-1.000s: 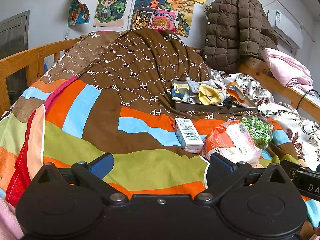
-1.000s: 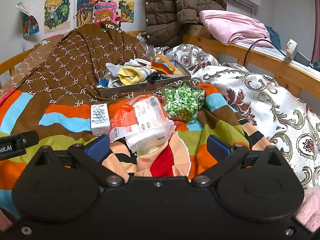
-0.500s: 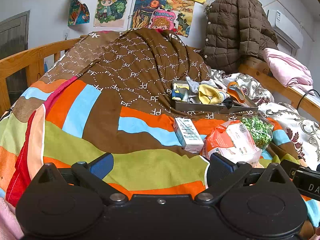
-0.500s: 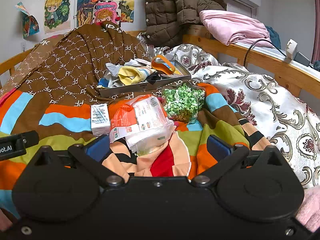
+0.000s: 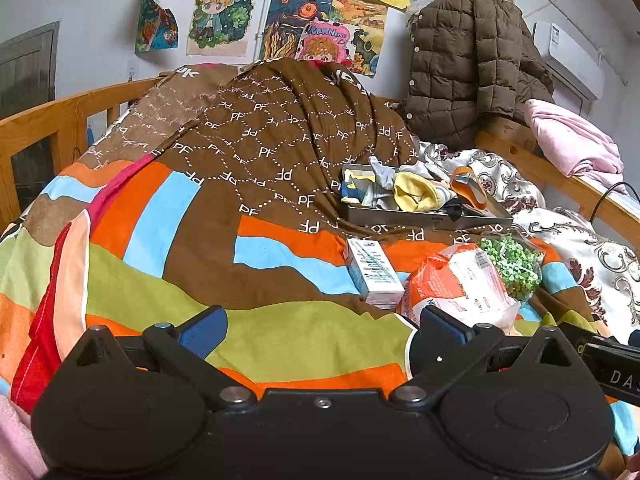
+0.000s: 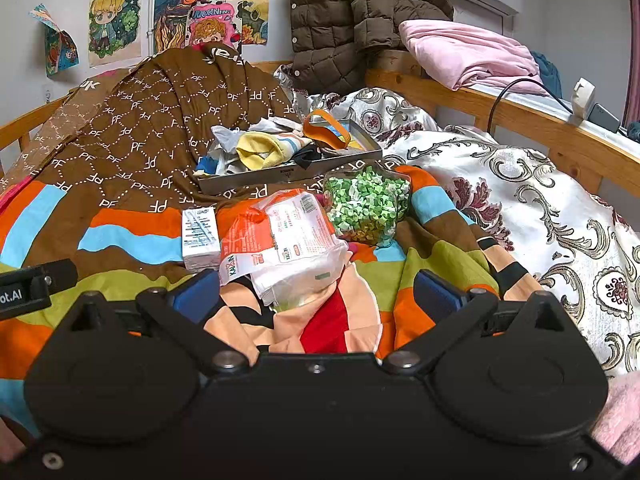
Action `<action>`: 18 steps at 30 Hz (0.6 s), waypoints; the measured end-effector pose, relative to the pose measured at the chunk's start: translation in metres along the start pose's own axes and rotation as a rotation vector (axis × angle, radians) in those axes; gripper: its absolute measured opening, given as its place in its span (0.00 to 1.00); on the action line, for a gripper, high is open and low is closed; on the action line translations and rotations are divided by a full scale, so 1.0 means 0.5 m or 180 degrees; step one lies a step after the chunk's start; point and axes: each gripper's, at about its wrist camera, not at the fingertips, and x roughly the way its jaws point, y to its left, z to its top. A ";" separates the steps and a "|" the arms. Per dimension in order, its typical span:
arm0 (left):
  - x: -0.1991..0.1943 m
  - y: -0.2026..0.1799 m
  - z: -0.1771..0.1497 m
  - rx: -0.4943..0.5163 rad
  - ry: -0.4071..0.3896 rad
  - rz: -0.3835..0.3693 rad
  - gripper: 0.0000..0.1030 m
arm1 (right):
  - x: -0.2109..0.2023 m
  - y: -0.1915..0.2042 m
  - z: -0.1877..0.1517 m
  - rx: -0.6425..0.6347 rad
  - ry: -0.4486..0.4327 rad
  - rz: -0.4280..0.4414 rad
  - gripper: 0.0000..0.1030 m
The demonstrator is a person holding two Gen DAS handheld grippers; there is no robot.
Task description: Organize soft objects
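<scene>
Both tongs spread wide, nothing between the pads, hovering low over the striped quilt (image 5: 160,280) at the near end of the bed. Left tongs (image 5: 320,334), right tongs (image 6: 318,294).

Landmark = metal tray (image 6: 288,172) mid-bed.

- Nearest, just ahead of the right tongs: orange-and-clear plastic bag (image 6: 280,244), crumpled, lying on the quilt in front of the tray. Same bag in the left view (image 5: 452,284), off to the right of the left tongs.
- Touching the bag's left side: small white carton (image 6: 200,236), lying flat, also in front of the tray (image 5: 372,272).
- Right of the bag, closer to the tray's front edge: clear pouch of green pieces (image 6: 368,208); can't tell whether it touches the tray.
- In the tray: heap of soft items (image 6: 260,148), incl. a yellow piece (image 5: 416,196), grey and blue bits, plus an orange band (image 6: 326,132) at the tray's right end, propped up above the rim.
- Tray sits tilted on the brown PF-print blanket (image 5: 260,148), which bulges up behind and left of it.
- Right of the tray: white floral quilt (image 6: 520,200).
- Behind the tray: brown puffer jacket (image 5: 468,64) draped over the wooden rail, pink cloth (image 6: 464,56) on the rail to its right, drawings on the wall (image 5: 304,20).
</scene>
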 end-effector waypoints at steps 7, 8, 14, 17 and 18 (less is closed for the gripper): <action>-0.006 -0.002 0.005 -0.0009 -0.0048 0.0021 0.99 | 0.000 0.000 0.000 0.0001 0.0000 -0.0001 0.99; -0.005 -0.005 0.007 -0.0019 -0.0052 0.0026 0.99 | 0.000 0.000 0.000 0.0002 -0.0001 0.0000 0.99; -0.009 -0.001 0.011 -0.0057 -0.0058 -0.0007 0.99 | 0.000 0.001 0.000 0.0001 0.0000 -0.0001 0.99; -0.013 -0.003 0.011 -0.0027 -0.0079 -0.0029 0.99 | 0.000 0.001 0.000 -0.0001 0.0002 -0.0001 0.99; -0.012 -0.007 0.011 -0.0010 -0.0084 -0.0032 0.99 | 0.000 0.001 0.000 0.0001 0.0001 -0.0002 0.99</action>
